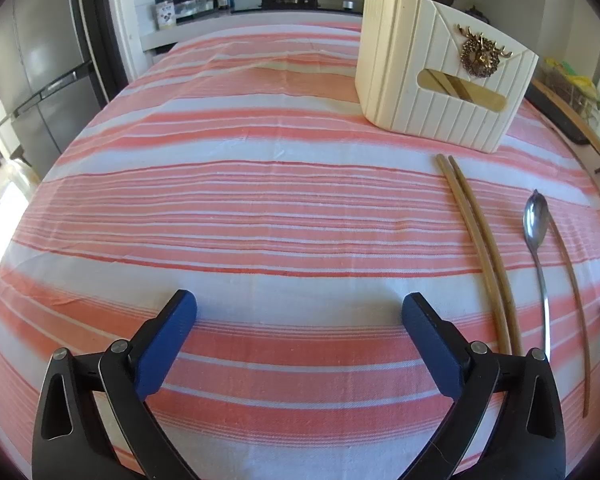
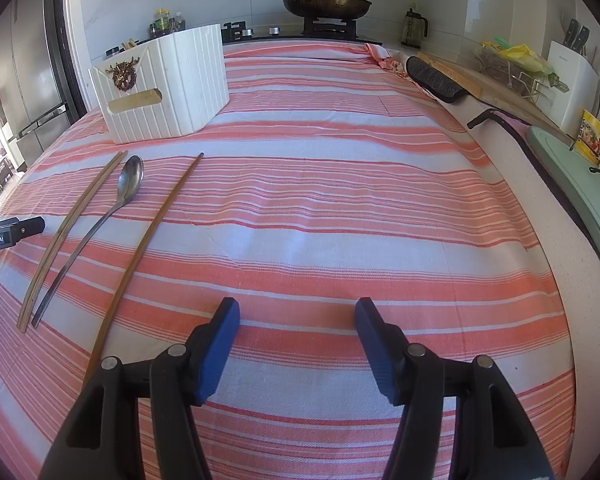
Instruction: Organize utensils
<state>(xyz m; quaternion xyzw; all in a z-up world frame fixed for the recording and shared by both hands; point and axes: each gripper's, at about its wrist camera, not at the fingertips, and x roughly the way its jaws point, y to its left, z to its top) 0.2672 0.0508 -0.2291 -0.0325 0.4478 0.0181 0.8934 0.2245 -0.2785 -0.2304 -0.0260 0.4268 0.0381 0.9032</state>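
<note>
my right gripper, jaws wide and empty, sits nearest the single chopstick, lengthwise at lower left.

A table covered by an orange-and-white striped cloth carries everything. In the right wrist view, a cream ribbed utensil box stands on the cloth at about ten o'clock. Just before it lie a pair of pale chopsticks side by side, a metal spoon beside them with its bowl toward the box, and a single darker chopstick at the right of the spoon, apart from it.
</note>
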